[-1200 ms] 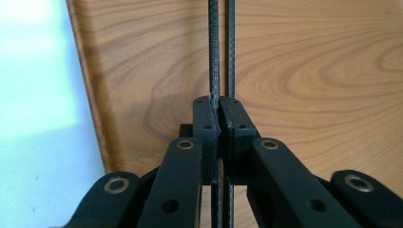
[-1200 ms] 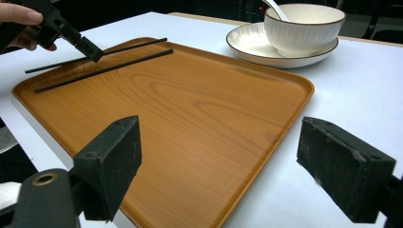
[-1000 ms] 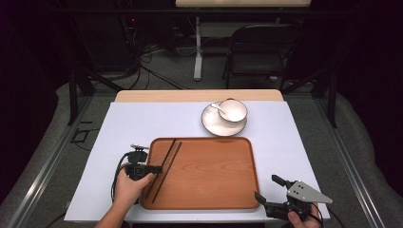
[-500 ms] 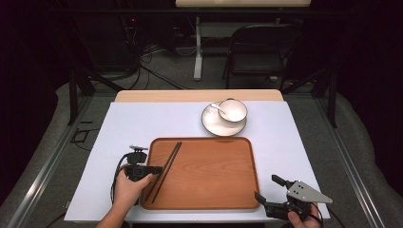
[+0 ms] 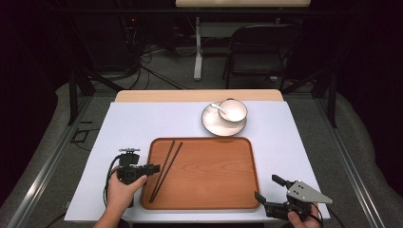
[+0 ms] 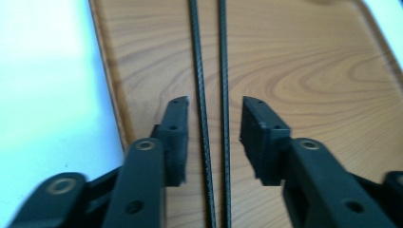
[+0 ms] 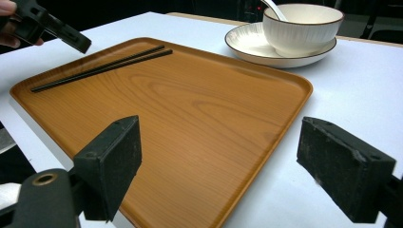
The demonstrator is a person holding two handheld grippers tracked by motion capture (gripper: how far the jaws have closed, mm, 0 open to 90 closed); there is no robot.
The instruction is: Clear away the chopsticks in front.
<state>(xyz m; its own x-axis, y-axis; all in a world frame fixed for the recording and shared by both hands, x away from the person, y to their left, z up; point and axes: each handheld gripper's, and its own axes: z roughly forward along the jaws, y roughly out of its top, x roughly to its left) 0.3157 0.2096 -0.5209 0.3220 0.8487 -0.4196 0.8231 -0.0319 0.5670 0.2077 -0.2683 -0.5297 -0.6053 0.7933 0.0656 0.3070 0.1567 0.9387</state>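
Two black chopsticks (image 5: 165,168) lie side by side on the left part of a wooden tray (image 5: 209,175). My left gripper (image 5: 153,168) reaches over the tray's left rim. In the left gripper view the chopsticks (image 6: 199,71) run between its jaws on the tray (image 6: 309,71). The left gripper (image 6: 215,102) is open: its jaws have just been opening, and the pads stand clear of both sticks. My right gripper (image 5: 267,187) hovers off the tray's near right corner. In its own view the right gripper (image 7: 223,142) is wide open with nothing between its jaws.
A white bowl (image 5: 233,110) with a spoon (image 5: 218,107) stands on a plate (image 5: 217,124) beyond the tray's far edge. A white mat (image 5: 133,128) covers the table. A chair (image 5: 261,52) and cables lie behind on the floor.
The left gripper's jaws have spread apart and let go of the chopsticks, which now rest on the tray. The right gripper has kept still.
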